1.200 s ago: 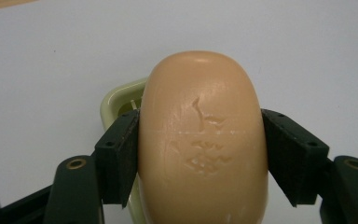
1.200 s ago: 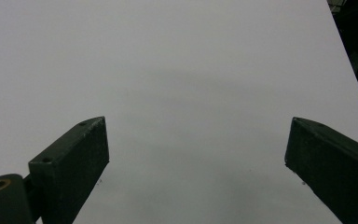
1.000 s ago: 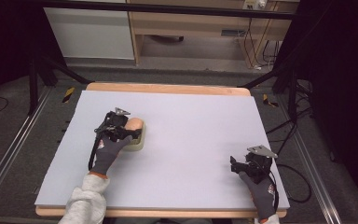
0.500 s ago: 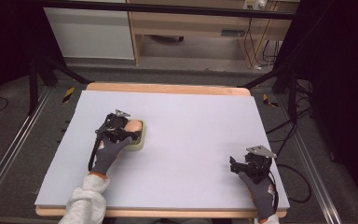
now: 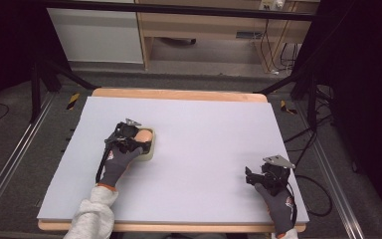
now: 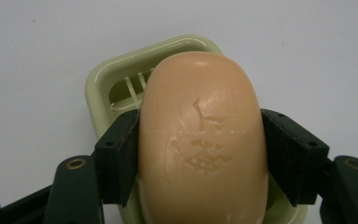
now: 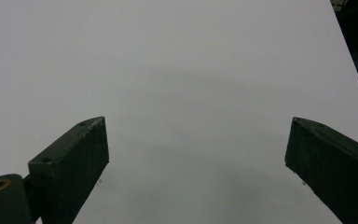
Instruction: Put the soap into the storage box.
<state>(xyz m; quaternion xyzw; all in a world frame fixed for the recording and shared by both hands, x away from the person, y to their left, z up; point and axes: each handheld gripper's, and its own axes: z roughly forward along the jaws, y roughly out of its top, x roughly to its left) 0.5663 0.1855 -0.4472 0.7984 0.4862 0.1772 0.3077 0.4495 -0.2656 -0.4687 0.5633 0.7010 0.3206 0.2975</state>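
Left tool (image 6: 200, 154) gripped the soap (image 6: 203, 140) by both sides, bar sitting in the green dish (image 6: 103, 81) left of worktop (image 5: 204, 129) centre; hardly any shift in the last second, so probably seating or about to lift; right tool (image 7: 196, 168) wide, idle.

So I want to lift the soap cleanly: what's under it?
A pale green dish lies under the soap, ribs visible at its far end. The soap covers the rest of its floor. The left gripper clamps the soap's sides.

A wooden-edged table (image 5: 179, 93) carries a pale grey mat (image 5: 204, 144), with a green soap dish (image 5: 148, 149) on it.
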